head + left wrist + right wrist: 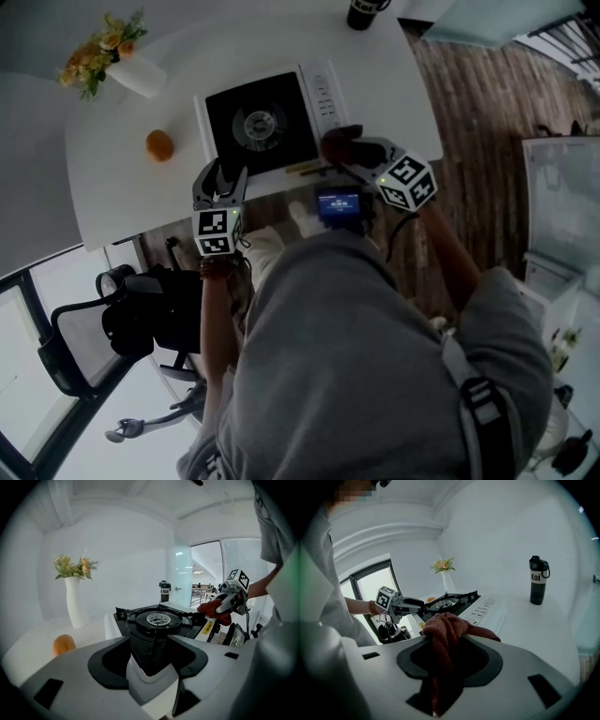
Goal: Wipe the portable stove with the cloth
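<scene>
The portable stove (pixel 258 122), black-topped with a white control strip, sits on the white table (pixel 122 192). My left gripper (pixel 225 174) is at the stove's front left edge, jaws open with nothing gripped. In the left gripper view its jaws (pixel 150 641) frame the burner (pixel 157 619). My right gripper (pixel 349 155) is shut on a rust-red cloth (pixel 339 142) at the stove's front right corner. That cloth (pixel 447 634) bunches between the jaws and hangs down, with the stove (pixel 450 603) ahead of it.
An orange (pixel 159 145) lies left of the stove. A white vase of flowers (pixel 117 58) stands at the far left. A dark bottle (pixel 362 11) stands at the table's far edge. A black office chair (pixel 122 323) is below the table's near side.
</scene>
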`<state>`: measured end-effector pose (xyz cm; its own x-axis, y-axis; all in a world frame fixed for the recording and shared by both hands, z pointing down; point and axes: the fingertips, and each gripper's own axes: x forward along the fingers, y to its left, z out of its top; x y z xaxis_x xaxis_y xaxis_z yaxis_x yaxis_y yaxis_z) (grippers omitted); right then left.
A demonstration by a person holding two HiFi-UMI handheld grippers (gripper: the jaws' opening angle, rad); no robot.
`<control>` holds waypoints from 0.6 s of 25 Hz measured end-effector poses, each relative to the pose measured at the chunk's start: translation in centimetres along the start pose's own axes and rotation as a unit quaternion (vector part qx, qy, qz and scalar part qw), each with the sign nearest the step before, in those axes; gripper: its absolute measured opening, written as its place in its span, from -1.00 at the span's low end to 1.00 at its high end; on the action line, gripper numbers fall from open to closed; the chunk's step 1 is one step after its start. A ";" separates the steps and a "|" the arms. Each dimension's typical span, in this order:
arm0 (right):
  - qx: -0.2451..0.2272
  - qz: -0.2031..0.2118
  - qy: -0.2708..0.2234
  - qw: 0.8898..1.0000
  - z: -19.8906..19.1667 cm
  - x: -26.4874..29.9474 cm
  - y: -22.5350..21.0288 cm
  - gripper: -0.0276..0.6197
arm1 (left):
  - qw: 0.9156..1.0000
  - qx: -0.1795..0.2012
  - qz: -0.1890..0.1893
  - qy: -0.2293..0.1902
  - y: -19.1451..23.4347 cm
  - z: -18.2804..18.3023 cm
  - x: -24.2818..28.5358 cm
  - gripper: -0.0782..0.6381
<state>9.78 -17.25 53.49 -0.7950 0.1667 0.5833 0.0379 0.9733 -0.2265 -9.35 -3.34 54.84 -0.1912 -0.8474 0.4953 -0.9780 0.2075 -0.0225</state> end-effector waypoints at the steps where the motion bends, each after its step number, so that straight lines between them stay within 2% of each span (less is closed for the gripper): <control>1: 0.000 0.010 0.006 1.000 -0.3 -0.2 0.3 -0.43 | 1.000 0.000 0.001 0.000 0.0 0.1 -0.1 -0.08; 5: -0.018 0.069 0.026 0.997 -0.2 -1.7 1.3 -0.44 | 1.000 0.002 0.004 -0.009 -0.1 0.3 0.0 -0.08; 8: -0.017 0.072 -0.030 0.997 4.7 -3.2 -0.7 -0.44 | 1.000 0.001 -0.001 -0.010 -0.2 0.4 0.0 -0.07; 10: -0.026 0.023 -0.079 0.996 9.2 -3.6 -4.3 -0.44 | 1.000 0.003 0.000 -0.012 -0.1 0.5 -0.1 -0.07; 12: -0.059 -0.051 -0.105 0.991 12.9 -3.2 -8.5 -0.44 | 1.000 0.003 0.000 -0.014 -0.2 0.6 0.0 -0.07; 13: -0.075 -0.076 -0.107 0.989 14.2 -2.6 -10.1 -0.44 | 1.000 0.002 -0.001 -0.013 -0.2 0.5 0.0 -0.07; 15: -0.081 -0.087 -0.087 0.989 15.3 -0.2 -12.4 -0.44 | 1.000 -0.001 -0.002 -0.012 -0.2 0.4 0.0 -0.07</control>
<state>0.18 -31.73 44.26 -0.8896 -0.0223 0.4562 -0.0237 0.9997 0.0028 -9.23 -3.54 54.46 -0.1887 -0.8601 0.4739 -0.9787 0.2044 -0.0189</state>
